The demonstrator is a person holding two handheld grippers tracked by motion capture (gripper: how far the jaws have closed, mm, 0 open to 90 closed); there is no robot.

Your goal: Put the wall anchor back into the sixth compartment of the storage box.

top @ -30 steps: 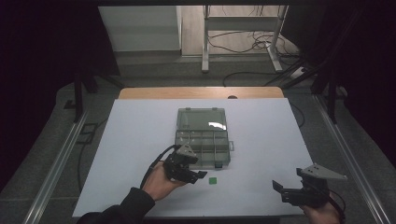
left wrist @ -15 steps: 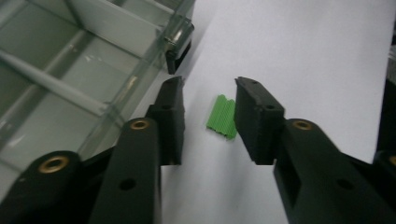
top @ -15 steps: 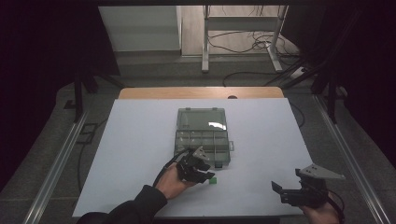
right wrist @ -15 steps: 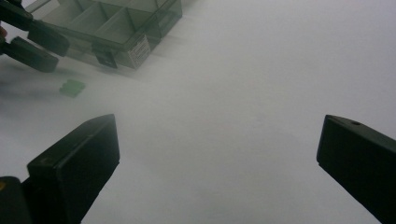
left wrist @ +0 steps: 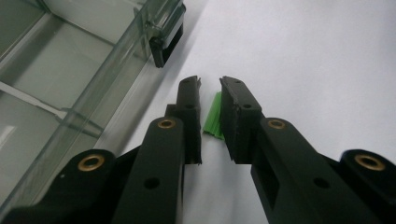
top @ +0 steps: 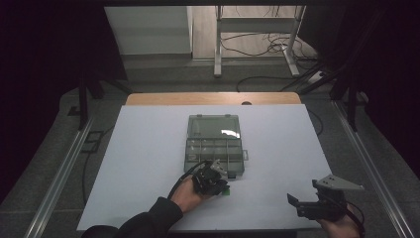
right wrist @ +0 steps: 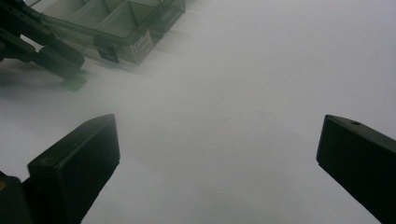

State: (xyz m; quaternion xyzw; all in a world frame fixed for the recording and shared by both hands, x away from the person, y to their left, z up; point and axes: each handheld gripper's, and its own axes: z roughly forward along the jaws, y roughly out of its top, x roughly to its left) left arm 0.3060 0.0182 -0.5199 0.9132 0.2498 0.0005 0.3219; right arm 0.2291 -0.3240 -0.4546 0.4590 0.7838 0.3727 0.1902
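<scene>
White tabletop (top: pixel 148 163), dark cabled floor (top: pixel 257 44)

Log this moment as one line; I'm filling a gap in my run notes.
left claw: astride green piece, not closed | right claw: open, idle | organizer box: lid open

This is looking like a lab: black curtains (top: pixel 49 74) are hanging around the white table (top: pixel 148 148), with loose cables (top: pixel 257 47) lying on the floor behind it.

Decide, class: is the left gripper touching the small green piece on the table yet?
Cannot tell. In the left gripper view the green piece sits between the left gripper's jaws, close against one, but no clear contact or gap shows.
</scene>
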